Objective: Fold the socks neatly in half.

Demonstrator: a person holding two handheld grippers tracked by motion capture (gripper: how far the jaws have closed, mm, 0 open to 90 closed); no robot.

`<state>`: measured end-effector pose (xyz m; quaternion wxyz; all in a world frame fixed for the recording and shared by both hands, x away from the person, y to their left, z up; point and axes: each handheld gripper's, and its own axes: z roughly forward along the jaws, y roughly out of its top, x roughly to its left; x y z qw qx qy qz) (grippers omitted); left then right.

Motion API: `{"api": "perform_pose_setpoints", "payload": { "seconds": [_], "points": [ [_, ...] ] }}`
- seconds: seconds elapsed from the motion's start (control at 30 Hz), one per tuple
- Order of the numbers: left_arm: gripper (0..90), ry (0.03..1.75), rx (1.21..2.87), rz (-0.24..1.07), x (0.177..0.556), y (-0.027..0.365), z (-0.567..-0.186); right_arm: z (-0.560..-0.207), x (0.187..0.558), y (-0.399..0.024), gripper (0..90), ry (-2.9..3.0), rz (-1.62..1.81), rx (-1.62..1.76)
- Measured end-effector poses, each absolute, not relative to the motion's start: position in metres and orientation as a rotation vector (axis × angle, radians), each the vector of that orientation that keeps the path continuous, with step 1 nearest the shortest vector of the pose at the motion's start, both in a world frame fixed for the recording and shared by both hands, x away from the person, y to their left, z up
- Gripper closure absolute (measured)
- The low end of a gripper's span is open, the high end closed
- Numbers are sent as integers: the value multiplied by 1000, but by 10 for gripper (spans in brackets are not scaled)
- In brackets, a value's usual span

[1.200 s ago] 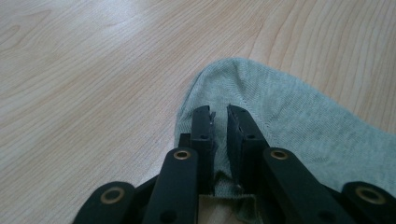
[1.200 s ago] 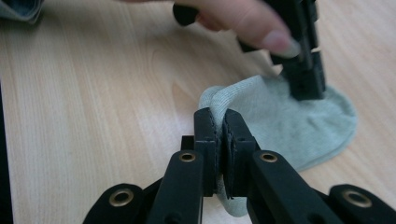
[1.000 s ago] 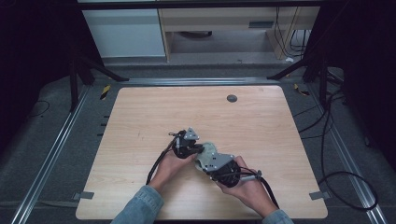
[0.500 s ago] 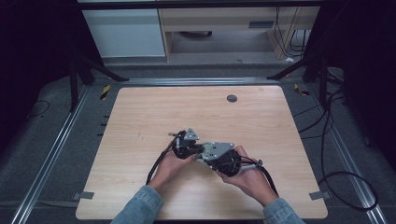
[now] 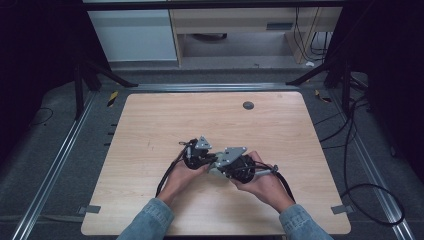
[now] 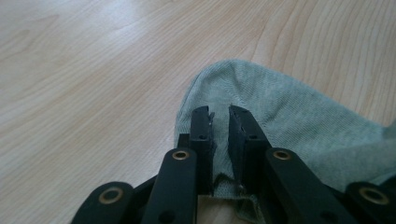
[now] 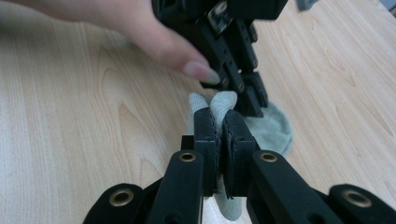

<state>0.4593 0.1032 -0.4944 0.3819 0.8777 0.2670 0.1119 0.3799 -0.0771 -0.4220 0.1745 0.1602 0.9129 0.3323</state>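
Grey sock [image 7: 271, 128] pinched in right tongs [image 7: 219, 123], under left tongs [image 6: 219, 114]

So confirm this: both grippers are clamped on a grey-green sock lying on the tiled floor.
Wrong on the surface. The sock lies on the wooden table, as the left gripper view shows. The left gripper and the right gripper are both closed on it.

Blue denim sleeves [image 5: 150, 220], black jaws.
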Motion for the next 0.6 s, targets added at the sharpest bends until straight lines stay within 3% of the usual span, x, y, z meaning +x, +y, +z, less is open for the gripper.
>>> {"api": "perform_pose_setpoints", "payload": {
  "seconds": [0.33, 0.6],
  "points": [
    [756, 711, 2151, 272, 458, 117, -477, -425, 376, -74, 862, 2604, 942, 434],
    [760, 649, 2183, 229, 443, 119, -477, -422, 374, -74, 862, 2605, 947, 426]
  ]
}}
